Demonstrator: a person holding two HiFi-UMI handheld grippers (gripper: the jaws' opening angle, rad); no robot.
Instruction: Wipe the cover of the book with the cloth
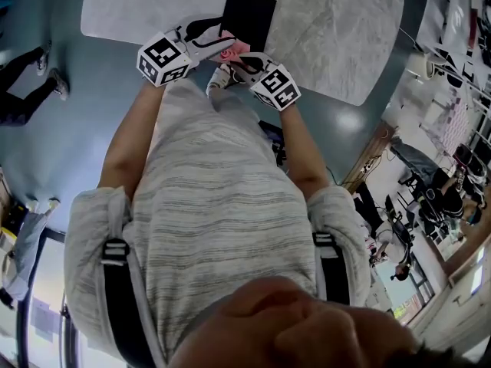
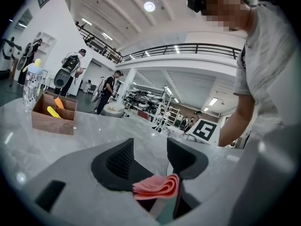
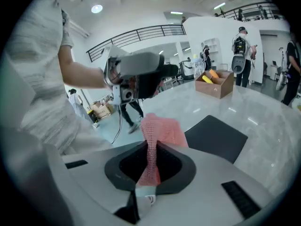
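The black book [image 1: 249,18] lies flat on the marble table [image 1: 345,29], near its front edge. In the right gripper view the book [image 3: 216,138] sits just right of and beyond the jaws. My right gripper [image 3: 151,147] is shut on the pink cloth [image 3: 157,128], which stands up out of the pinch. My left gripper [image 2: 150,149] is open. A folded edge of the cloth [image 2: 157,186] lies low between its jaws, with the pads apart from it. In the head view both grippers meet at the cloth [image 1: 232,52], left gripper [image 1: 216,48] and right gripper [image 1: 242,64], at the book's near corner.
A cardboard box [image 2: 54,113] holding yellow and orange items stands farther along the table, with a patterned bottle [image 2: 32,81] behind it. Several people stand on the hall floor beyond. The table's front edge runs just below the grippers in the head view.
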